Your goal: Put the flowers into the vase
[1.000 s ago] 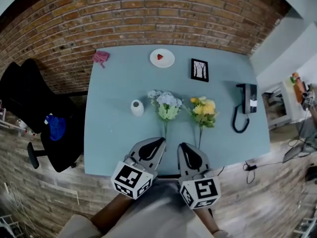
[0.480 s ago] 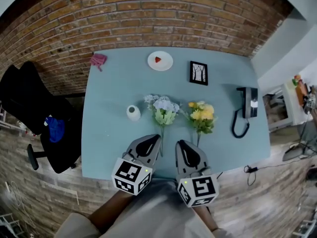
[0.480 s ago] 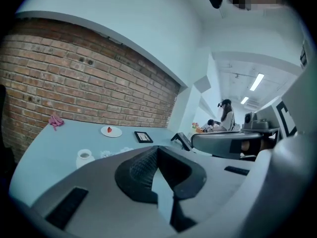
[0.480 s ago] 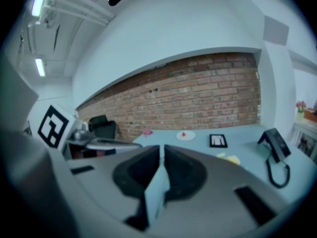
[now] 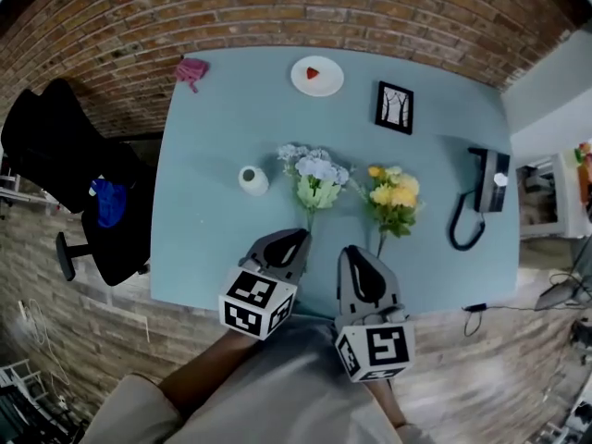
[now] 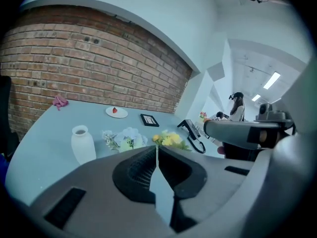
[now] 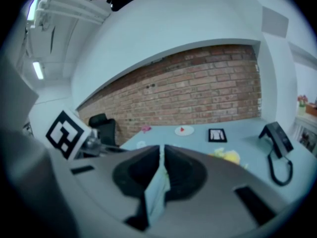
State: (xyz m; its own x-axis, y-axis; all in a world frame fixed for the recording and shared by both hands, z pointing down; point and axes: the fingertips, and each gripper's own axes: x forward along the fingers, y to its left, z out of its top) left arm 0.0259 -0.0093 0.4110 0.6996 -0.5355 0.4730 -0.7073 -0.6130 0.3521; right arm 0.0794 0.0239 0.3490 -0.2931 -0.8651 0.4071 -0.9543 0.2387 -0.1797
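Jaws of both tools are closed, pad against pad, with nothing held. The left gripper (image 5: pixel 300 238) and right gripper (image 5: pixel 357 252) are carried side by side over the near edge of the light blue table (image 5: pixel 199 248), each angled forward and slightly downward, with the marker cubes toward the person. Two bunches of flowers lie flat ahead of the jaws, stems toward the person. The pale blue and white flower bunch (image 5: pixel 316 176) has its stem end just ahead of the left gripper's tips, and the yellow flower bunch (image 5: pixel 394 198) has its stem just ahead and right of the right gripper's tips. One small white ceramic vase (image 5: pixel 252 179) stands upright to the left of the blue bunch, apart from both grippers. Farther back are one round white plate (image 5: pixel 316 75) bearing a red item, one black picture frame (image 5: pixel 396 107), one black corded telephone (image 5: pixel 487 178) at the right, and one crumpled pink cloth (image 5: pixel 191 70) at the far left corner. One black office chair (image 5: pixel 65 174) stands beside the table.
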